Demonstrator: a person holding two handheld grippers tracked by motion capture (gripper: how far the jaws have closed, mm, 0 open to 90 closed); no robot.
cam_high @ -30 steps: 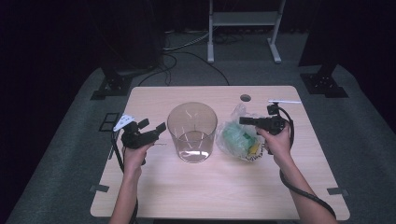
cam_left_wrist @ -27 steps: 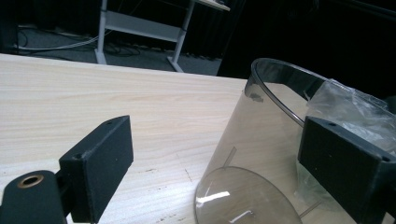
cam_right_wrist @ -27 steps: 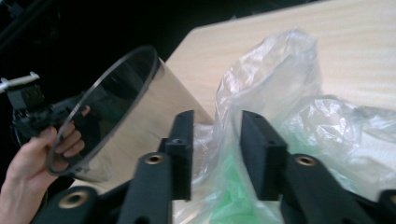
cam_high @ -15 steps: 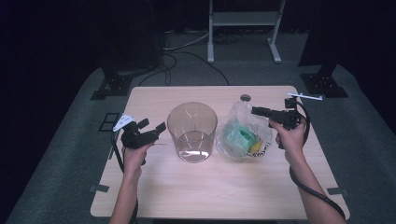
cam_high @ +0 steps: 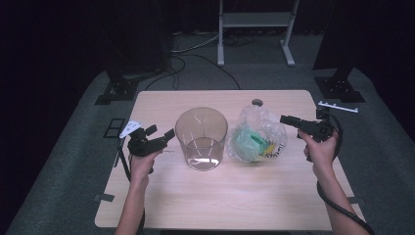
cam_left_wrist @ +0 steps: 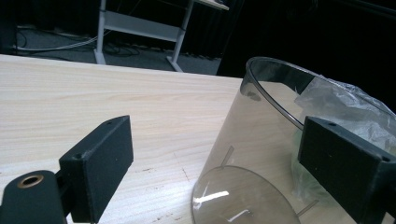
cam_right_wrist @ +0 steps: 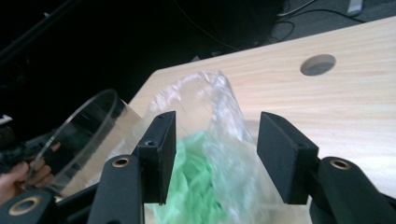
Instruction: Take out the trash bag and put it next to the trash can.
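Bag (cam_high: 256,139) beside bin (cam_high: 201,138), mid-table (cam_high: 220,196)

Light falls from above onto my table (cam_high: 220,196), bright against a near-black room from nine through three o'clock. Glare streaks the clear container (cam_left_wrist: 243,196) base at six o'clock. The plastic bag (cam_right_wrist: 219,140) between my right jaws blurs softly.

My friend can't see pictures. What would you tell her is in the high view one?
A person at a wooden table holds a black gripper in each hand, either side of a clear plastic tub and a crinkly clear bag with green stuff inside. The left gripper points at the tub; the right gripper points at the bag, touching neither.
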